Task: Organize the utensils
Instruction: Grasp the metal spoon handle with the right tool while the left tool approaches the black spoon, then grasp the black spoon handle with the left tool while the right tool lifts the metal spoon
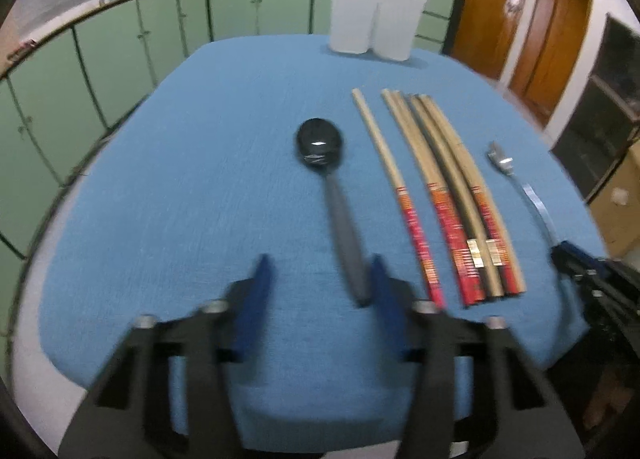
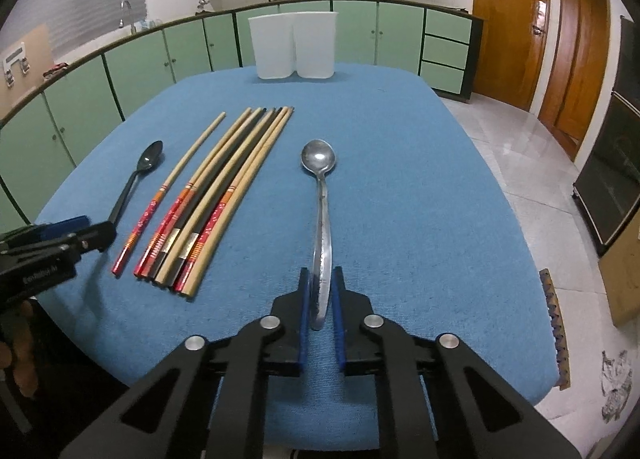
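A black spoon [image 1: 320, 143] lies on the blue table [image 1: 200, 179]; its grey handle end sits just inside my left gripper's right finger. My left gripper [image 1: 320, 271] is open around the handle end. Several chopsticks [image 1: 444, 195] lie to the right of it. My right gripper [image 2: 321, 279] is shut on the handle of a metal spoon [image 2: 319, 159], bowl pointing away. In the right wrist view the black spoon [image 2: 150, 157] and chopsticks [image 2: 224, 187] lie to the left, with the left gripper [image 2: 60, 233] at the spoon's handle. The right gripper [image 1: 572, 259] shows at the left wrist view's right edge.
A white two-compartment holder [image 2: 295, 45] stands at the table's far edge; it also shows in the left wrist view [image 1: 374, 21]. Green cabinets [image 2: 160, 59] run behind the table. Tiled floor [image 2: 540, 163] and wooden doors [image 2: 508, 19] are on the right.
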Demonstrator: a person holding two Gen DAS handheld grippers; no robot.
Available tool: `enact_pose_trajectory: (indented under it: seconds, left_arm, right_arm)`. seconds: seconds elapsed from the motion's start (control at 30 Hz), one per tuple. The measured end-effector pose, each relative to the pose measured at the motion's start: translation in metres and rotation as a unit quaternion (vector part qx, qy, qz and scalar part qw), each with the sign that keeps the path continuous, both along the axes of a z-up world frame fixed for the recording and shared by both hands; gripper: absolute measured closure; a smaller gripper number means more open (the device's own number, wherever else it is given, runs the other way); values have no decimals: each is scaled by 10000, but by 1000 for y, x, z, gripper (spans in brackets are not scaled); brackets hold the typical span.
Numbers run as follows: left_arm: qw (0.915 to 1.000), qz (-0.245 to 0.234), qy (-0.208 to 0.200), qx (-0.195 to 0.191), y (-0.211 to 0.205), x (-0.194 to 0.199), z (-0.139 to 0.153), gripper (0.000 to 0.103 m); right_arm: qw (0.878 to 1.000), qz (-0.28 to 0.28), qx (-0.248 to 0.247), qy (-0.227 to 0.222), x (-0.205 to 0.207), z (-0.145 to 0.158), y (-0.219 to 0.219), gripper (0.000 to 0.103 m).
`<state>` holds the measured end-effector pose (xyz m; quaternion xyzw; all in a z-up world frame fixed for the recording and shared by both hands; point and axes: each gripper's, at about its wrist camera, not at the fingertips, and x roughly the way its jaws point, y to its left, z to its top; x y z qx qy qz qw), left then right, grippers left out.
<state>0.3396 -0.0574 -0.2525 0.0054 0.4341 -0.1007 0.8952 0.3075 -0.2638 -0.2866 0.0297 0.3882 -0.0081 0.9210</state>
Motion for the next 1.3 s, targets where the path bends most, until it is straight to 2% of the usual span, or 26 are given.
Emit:
enact_pose_trajectory:
  seconds: [0.07, 0.1, 0.2, 0.6, 0.83, 1.0, 1.1, 1.13, 1.17, 1.2, 1.23, 1.3]
  left_arm:
    - [9999, -48, 2, -107, -1, 3, 0, 85]
    - [9998, -68, 29, -177, 0, 3, 1, 90]
    - [9993, -87, 80, -364, 2, 7, 5, 91]
    - [9985, -157, -148, -498, 9, 12, 59, 91]
    - [9974, -391, -194, -575, 13, 31, 90, 103]
    - [9968, -455, -114, -644, 22, 46, 102, 103]
    - [9968, -451, 134, -641, 25, 44, 90, 102]
    - [9970, -453, 165, -610, 24, 39, 81, 96]
    - [9973, -449, 194, -552, 23, 35, 73, 81]
    - [9976, -421, 263, -479, 21, 28, 60, 74]
    - [9972, -406, 353, -511, 21, 24, 48, 70]
    - [9963, -351, 567, -546, 19, 16, 25, 70]
  right_arm:
    - [10000, 29, 37, -16, 0, 1, 0, 93]
    - [10000, 45, 50, -34, -1, 3, 1, 93]
    - [9999, 89, 71, -126, -3, 11, 1, 93]
    - [9986, 198, 246, -434, 3, 63, 3, 94]
    - [9984, 310, 382, -285, 31, 91, -5, 94]
    - [9984, 362, 336, -271, 40, 105, -12, 95]
    - [9983, 362, 322, -319, 38, 109, -13, 95]
    - [9982, 355, 361, -314, 37, 108, -14, 95]
    - [9982, 352, 371, -306, 36, 107, -14, 95]
    - [9982, 347, 376, -308, 35, 106, -13, 96]
    - [9982, 349, 378, -319, 33, 104, -13, 96]
    - [9980, 368, 396, -321, 32, 103, -13, 98]
